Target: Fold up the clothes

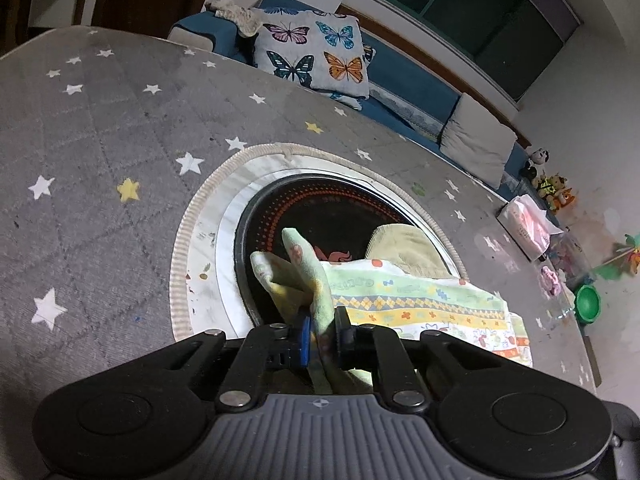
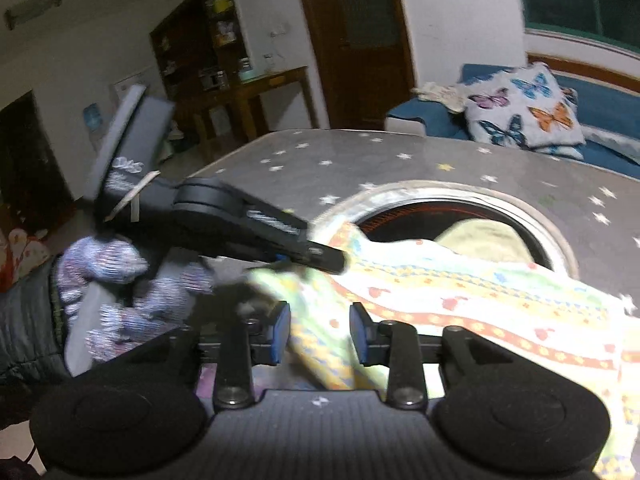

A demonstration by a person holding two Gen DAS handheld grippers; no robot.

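A pale green patterned garment [image 1: 424,304] lies on the grey star-print table cover [image 1: 100,128], partly over a round dark inset [image 1: 320,208]. My left gripper [image 1: 322,338] is shut on a bunched edge of this garment, which sticks up past the fingers. In the right wrist view the garment [image 2: 480,292] spreads to the right, and my right gripper [image 2: 320,334] has its jaws apart with a fold of the cloth between them. The left gripper [image 2: 312,256] shows there too, held in a gloved hand [image 2: 120,280]. A yellowish cloth [image 1: 404,248] lies under the garment.
A blue sofa [image 1: 408,80] with a butterfly cushion [image 1: 312,52] and a grey cushion [image 1: 476,140] stands behind the table. A pink pack [image 1: 528,228], a green bowl [image 1: 588,302] and small toys [image 1: 552,188] sit at the right. A wooden door [image 2: 360,40] is in the right wrist view.
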